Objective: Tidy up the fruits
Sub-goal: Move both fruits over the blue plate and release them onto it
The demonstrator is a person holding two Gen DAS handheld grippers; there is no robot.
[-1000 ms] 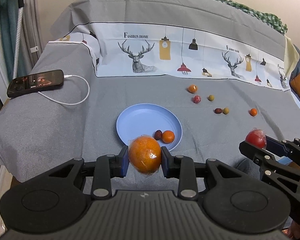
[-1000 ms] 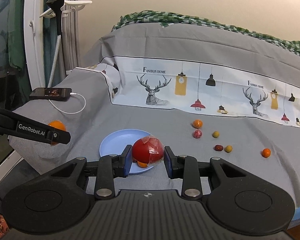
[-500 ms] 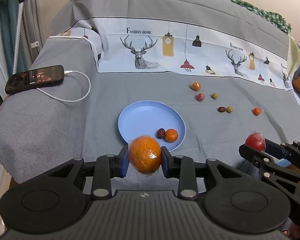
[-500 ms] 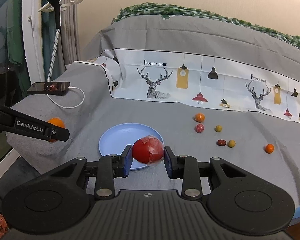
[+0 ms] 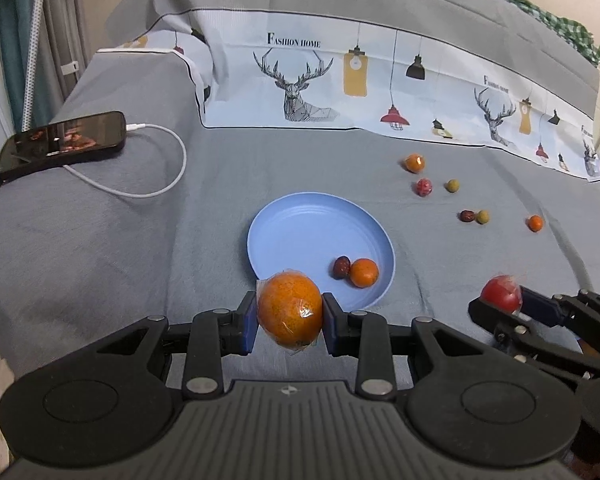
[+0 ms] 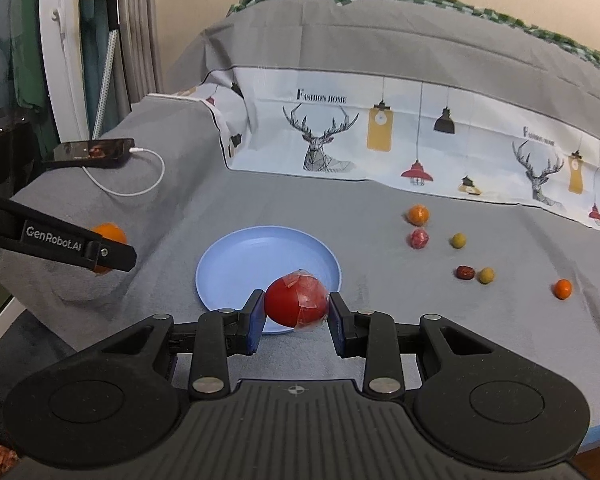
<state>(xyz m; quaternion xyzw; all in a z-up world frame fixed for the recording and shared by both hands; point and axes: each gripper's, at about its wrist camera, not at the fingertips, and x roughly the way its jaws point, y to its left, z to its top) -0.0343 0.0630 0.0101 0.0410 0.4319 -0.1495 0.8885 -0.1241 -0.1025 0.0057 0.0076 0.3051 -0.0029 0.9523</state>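
both grippers moved nearer the smooth round blue plate (image 5: 284,224), fingers clamping film-wrapped orange (image 5: 290,310) and tomato (image 6: 296,298).

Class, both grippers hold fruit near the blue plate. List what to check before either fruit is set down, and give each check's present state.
1. Left gripper grips the orange: ok.
2. Right gripper grips the tomato: ok.
3. Free room on the plate: ok; only a small orange and a date sit there.
4. Grippers apart from each other: ok.
5. Orange over the plate: cannot tell.
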